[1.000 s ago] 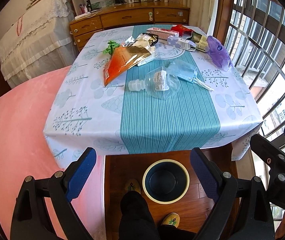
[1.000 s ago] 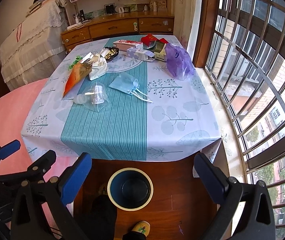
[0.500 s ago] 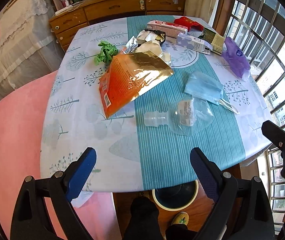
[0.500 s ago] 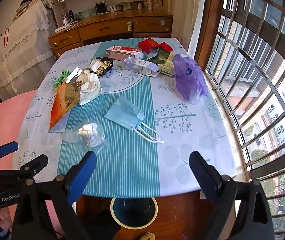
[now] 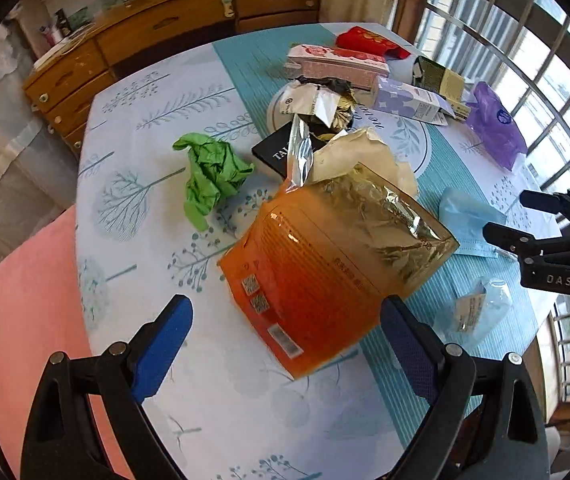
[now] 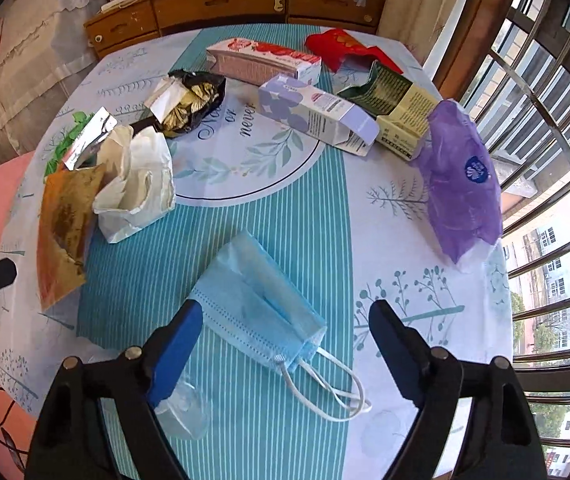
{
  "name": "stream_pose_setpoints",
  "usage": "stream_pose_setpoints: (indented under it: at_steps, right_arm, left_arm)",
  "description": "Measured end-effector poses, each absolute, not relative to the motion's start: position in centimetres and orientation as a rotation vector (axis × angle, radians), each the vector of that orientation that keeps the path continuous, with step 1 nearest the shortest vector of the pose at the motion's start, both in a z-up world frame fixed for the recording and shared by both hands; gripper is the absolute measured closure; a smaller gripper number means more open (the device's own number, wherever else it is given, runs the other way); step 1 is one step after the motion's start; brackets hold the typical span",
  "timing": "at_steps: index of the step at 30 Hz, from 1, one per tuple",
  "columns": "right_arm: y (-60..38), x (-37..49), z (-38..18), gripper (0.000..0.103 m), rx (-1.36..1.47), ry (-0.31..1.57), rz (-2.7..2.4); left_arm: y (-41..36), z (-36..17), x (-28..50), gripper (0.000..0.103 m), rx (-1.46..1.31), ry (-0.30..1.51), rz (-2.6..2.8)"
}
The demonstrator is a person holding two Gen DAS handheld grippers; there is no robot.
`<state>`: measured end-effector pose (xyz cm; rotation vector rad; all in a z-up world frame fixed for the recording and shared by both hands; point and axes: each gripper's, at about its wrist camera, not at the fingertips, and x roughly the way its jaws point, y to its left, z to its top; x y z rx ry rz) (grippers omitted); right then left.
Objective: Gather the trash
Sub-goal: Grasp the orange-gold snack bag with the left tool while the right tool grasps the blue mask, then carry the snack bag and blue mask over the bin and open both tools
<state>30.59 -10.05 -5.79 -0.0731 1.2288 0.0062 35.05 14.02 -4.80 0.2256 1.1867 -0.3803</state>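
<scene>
Trash covers the table because nothing is collected yet, and I hold both of my 2 grippers tilted down over it, each above its own target. My left gripper has its fingers spread wide, nothing gripped, the orange snack bag lying between and just beyond them. My right gripper is closing, pads not yet touching the blue face mask between its fingers.

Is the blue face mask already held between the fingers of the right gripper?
No, the face mask lies flat on the table, untouched.
</scene>
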Motion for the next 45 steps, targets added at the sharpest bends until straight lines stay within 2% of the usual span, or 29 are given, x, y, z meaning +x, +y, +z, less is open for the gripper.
stream_pose_setpoints:
  at_steps: [4,9,21,24,26,29,31,33,36,42,45]
  right_arm:
    - [-9.6,31.4,-7.2,0.021,-0.105,1.264,0.015]
    - [-9.1,31.9,-8.7,0.038,-0.105,1.328,0.028]
    - [-9.7,31.5,-9.3,0.051,0.004,1.344,0.048]
    - [-9.4,31.4,-9.0,0.062,0.001,1.353,0.063]
    - [-8.8,31.3,-8.9,0.078,0.003,1.36,0.081]
    - [-7.9,31.7,-8.9,0.089,-0.007,1.369,0.086]
    - [-8.0,31.8,-8.8,0.093,-0.003,1.376,0.091]
    - [-7.9,31.6,-8.6,0.095,0.005,1.379,0.088]
    - [-8.2,30.6,-8.1,0.095,0.027,1.377,0.085]
    - [-9.0,29.3,-5.5,0.095,0.065,1.339,0.09]
    - [-9.2,28.6,-3.8,0.095,0.071,1.315,0.095]
  left_arm:
    - [13.7,-6.4,37.6,0.01,0.271,1.218,-0.485]
    - [12.7,-7.9,39.7,0.01,0.35,1.208,-0.598]
    - [9.8,-10.6,40.9,0.01,0.427,1.304,-0.829]
    - [9.3,-11.3,41.1,0.01,0.4,1.342,-0.845]
    - [8.6,-11.8,41.2,0.01,0.404,1.355,-0.849]
    - [7.6,-12.4,40.8,0.01,0.419,1.367,-0.859]
    - [6.9,-12.4,40.4,0.015,0.439,1.363,-0.852]
    - [6.4,-12.3,40.1,0.034,0.442,1.364,-0.843]
    - [6.1,-11.7,39.5,0.056,0.418,1.392,-0.823]
    - [7.1,-9.0,38.2,0.073,0.343,1.417,-0.749]
    - [8.0,-7.3,37.4,0.073,0.291,1.399,-0.725]
